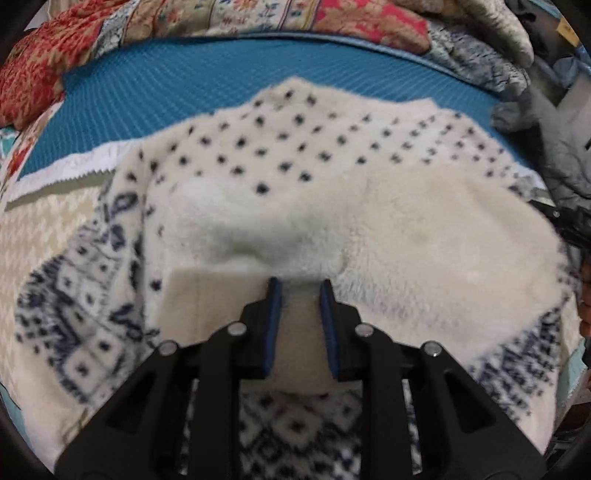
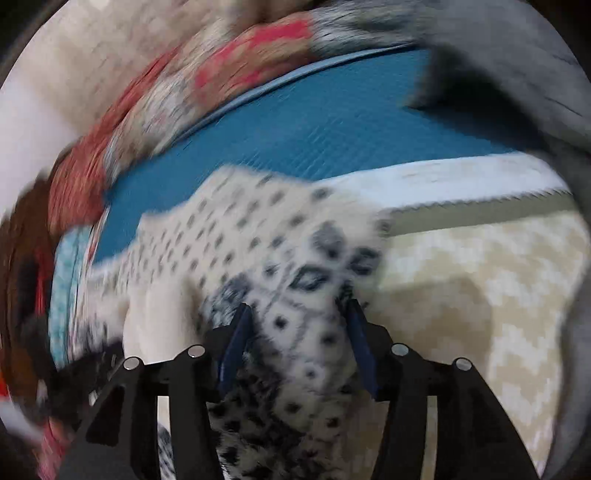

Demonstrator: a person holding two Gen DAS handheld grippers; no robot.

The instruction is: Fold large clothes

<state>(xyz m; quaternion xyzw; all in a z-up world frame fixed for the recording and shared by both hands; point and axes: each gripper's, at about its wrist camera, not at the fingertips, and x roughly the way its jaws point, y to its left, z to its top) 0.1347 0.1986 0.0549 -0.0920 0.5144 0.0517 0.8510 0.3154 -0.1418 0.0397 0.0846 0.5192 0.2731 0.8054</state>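
Note:
A cream fleece sweater [image 1: 332,155] with dark blue dots and patterned bands lies spread over a blue mat [image 1: 166,99]. Part of it is folded over, so its plain cream inner side [image 1: 424,240] faces up. My left gripper [image 1: 300,288] points down at the near edge of that fold, its blue pads closed on a cream flap of the sweater. In the blurred right wrist view, my right gripper [image 2: 299,310] is low over the sweater [image 2: 229,229]. Its jaws stand apart and a patterned stretch lies flat between them, not visibly pinched.
A beige zigzag-patterned cover [image 1: 44,229] [image 2: 480,277] lies under the sweater's near part. A red and floral quilt [image 1: 332,18] is bunched along the far edge of the mat [image 2: 314,125]. Grey clothing [image 1: 554,147] is piled at the right.

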